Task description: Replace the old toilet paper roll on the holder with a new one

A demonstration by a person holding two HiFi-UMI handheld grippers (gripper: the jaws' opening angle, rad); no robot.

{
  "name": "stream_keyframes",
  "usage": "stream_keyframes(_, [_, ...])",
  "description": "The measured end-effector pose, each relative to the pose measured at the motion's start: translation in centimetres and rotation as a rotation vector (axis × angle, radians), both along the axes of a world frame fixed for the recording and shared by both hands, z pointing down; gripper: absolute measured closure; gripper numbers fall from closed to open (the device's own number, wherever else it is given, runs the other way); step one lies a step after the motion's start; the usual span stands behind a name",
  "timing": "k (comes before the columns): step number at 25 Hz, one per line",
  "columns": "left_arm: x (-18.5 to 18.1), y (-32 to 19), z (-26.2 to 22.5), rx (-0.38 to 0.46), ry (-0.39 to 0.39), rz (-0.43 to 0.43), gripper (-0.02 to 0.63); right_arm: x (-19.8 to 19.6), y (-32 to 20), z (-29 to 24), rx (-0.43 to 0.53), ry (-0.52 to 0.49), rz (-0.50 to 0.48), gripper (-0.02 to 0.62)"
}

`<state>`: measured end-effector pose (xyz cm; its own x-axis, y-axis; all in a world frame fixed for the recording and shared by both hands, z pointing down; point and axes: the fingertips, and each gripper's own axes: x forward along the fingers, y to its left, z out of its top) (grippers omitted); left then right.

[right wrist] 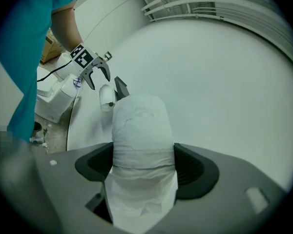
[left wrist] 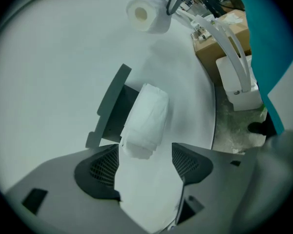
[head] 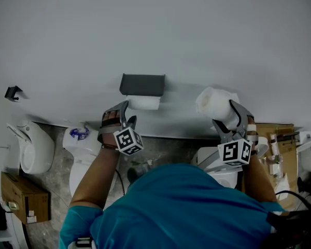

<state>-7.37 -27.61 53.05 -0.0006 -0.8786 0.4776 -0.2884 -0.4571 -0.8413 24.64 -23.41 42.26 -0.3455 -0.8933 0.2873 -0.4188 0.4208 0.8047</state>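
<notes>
Left gripper gapes wide before the old roll on the holder, gripping nothing. Right gripper clamps the new roll.

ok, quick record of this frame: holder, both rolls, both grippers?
holder: dark, mounted on the white wall
old roll: on the holder, under its cover
new roll: held off to the holder's right, clear of it
left gripper: jaws apart at the old roll's end, not gripping
right gripper: jaws shut on the new roll
swap: not yet done
</notes>
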Motion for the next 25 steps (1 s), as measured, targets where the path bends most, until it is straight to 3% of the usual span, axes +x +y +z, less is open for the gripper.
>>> stream_keyframes(6, [-2.7,2.8,-1.5,-0.038,0.249,-0.033,0.282,-2.8,-0.1,-1.7,0.021,-0.031,-0.015,0.225])
stream_keyframes(13, [-6.8,4.8,-5.9,-0.098,0.713,-0.002,0.291,-8.8,-0.8,-6.0,0.011,-0.174,-0.025,0.225])
stream_keyframes(19, [-10.3,5.5,-10.6,-0.099,1.012,0.107,0.505,-15.3,-1.9,-9.4,-0.027,-0.348,-0.046,0.225])
stream_keyframes(22, [-11.5,6.0,-12.3,-0.145,1.156,0.166,0.537,-18.6,-2.6,-10.9,-0.07,-0.472,-0.069,0.225])
stream_keyframes(25, [-13.1,6.2,-13.2,-0.184,1.242,0.203,0.537,-21.5,-3.5,-11.8,-0.126,-0.61,-0.093,0.225])
